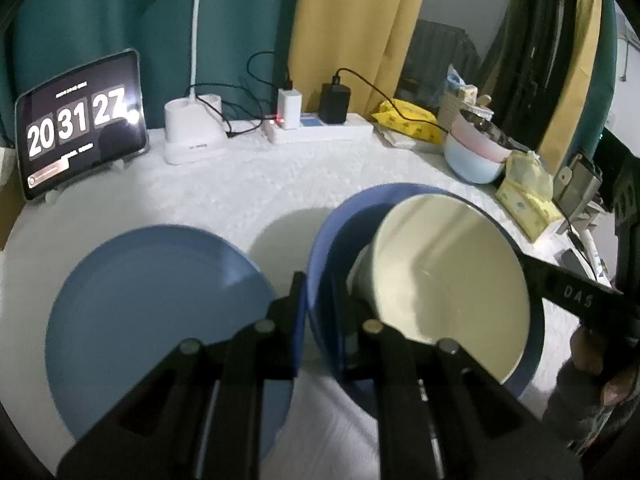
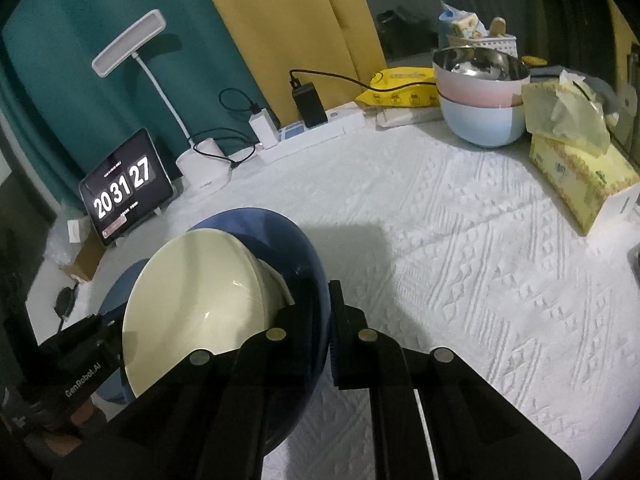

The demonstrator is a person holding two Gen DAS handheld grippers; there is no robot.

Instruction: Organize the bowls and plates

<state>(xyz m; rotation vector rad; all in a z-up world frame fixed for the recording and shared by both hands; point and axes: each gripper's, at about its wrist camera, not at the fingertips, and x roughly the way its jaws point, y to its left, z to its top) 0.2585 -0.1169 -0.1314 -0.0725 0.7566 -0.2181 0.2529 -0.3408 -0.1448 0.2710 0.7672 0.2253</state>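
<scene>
1. Between the two cameras, over a bench (image 2: pixel 460 240) with a white textured cloth, a dark blue bowl (image 1: pixel 332 240) is lifted and tilted. The left hand-held gripper (image 1: pixel 316 300) is clenched on its rim at one side; the right hand-held gripper (image 2: pixel 320 312) is clenched on the rim at the opposite side.
2. Inside the blue bowl sits a cream bowl (image 1: pixel 452 268), nested and leaning with it, its inside bare.
3. To carry this step well, I judge both grips should keep level with each other and the tilt be eased, or the loose cream bowl may slide out.
4. Just beside the blue bowl, on the left gripper's side, a light blue plate (image 1: pixel 160 320) lies flat on the cloth, with nothing on it.
5. At the far edge of the bench stands a stack: a pink bowl (image 2: pixel 476 80) with a shiny metal inside, nested in a pale blue bowl (image 2: pixel 480 124). What the top one holds, I cannot tell.
6. Near that stack is a yellow tissue box (image 2: pixel 580 176). Well apart, towards the teal curtain, stands a tablet (image 2: pixel 124 192) showing a clock.
</scene>
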